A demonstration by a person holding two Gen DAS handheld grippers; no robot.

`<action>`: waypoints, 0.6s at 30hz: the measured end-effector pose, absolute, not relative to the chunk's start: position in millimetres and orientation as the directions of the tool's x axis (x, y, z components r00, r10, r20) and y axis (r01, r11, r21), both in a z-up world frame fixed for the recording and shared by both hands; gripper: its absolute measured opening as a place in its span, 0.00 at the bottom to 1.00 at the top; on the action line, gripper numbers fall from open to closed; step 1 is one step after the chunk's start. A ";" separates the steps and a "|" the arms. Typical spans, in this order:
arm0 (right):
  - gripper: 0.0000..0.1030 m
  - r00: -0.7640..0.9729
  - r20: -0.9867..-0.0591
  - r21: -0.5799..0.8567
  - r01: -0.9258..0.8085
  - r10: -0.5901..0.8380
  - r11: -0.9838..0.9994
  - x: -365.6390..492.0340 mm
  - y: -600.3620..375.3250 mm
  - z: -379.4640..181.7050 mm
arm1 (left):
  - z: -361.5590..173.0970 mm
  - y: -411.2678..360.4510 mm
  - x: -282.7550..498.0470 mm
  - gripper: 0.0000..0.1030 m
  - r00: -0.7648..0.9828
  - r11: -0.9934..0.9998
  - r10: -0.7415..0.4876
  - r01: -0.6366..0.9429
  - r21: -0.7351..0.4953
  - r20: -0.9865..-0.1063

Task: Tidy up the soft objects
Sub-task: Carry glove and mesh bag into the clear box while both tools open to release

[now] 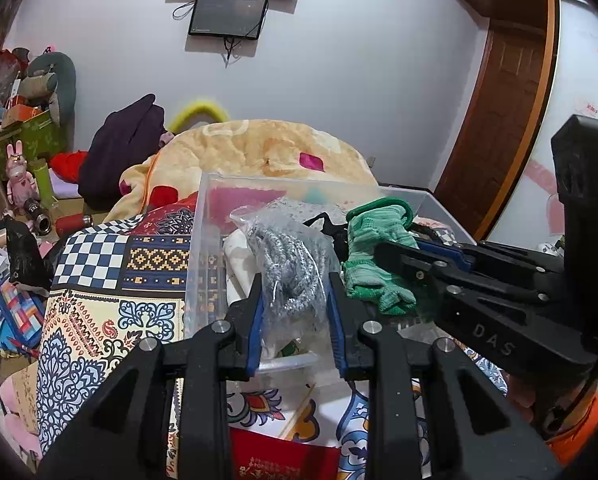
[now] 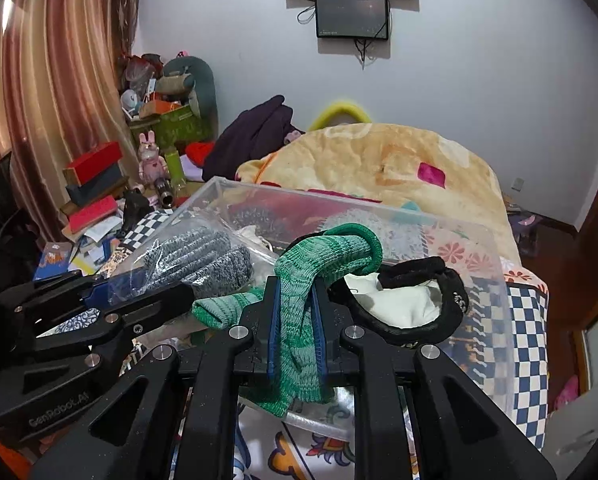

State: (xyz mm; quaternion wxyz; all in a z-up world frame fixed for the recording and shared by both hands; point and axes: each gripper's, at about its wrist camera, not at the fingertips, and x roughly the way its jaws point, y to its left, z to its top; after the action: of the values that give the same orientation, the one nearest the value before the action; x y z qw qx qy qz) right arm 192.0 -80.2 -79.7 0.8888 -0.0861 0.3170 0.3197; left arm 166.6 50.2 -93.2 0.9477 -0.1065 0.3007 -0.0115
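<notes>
Only the right wrist view is showing the right hand-held gripper [image 2: 295,312] clenching the mottled green knit glove [image 2: 299,320], while the left hand-held gripper [image 1: 295,304] is gripping bagged grey gloves [image 1: 289,256].

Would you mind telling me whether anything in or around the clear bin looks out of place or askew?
The green knit glove, pinched by the right gripper, droops over the clear bin's near rim, half outside. The bagged grey gloves in the left gripper also sit high at that edge.

Even indoor light, sharp centres, fisheye bending and dark vignette at edges
</notes>
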 end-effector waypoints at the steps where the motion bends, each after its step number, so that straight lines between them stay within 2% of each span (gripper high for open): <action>1: 0.13 0.592 -0.623 0.050 -0.621 0.511 0.782 192.0 -80.2 -80.0 | -93.6 50.0 166.3 0.26 0.818 0.977 -0.085 -0.043 -0.208 -0.568; 5: 0.22 0.578 -0.646 0.048 -0.621 0.499 0.782 195.5 -80.6 -80.4 | -92.2 49.9 164.6 0.31 0.816 0.977 -0.090 -0.041 -0.211 -0.571; 7: 0.33 0.576 -0.656 0.041 -0.618 0.488 0.785 195.6 -81.8 -82.2 | -91.7 51.2 162.7 0.35 0.816 0.975 -0.095 -0.040 -0.219 -0.570; 9: 0.38 0.583 -0.658 0.028 -0.613 0.476 0.789 194.9 -81.0 -83.3 | -90.7 51.3 159.8 0.36 0.819 0.974 -0.098 -0.038 -0.223 -0.565; 18: 0.51 0.602 -0.635 0.026 -0.610 0.484 0.792 184.7 -94.9 -71.4 | -73.8 43.7 135.6 0.47 0.853 0.981 -0.092 -0.011 -0.194 -0.514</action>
State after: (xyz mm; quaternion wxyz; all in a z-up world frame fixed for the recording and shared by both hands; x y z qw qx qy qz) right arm 184.7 -94.9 -71.4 0.8898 -0.0972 0.3231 0.3073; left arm 135.6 43.7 -73.8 0.9578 -0.0952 0.2705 -0.0209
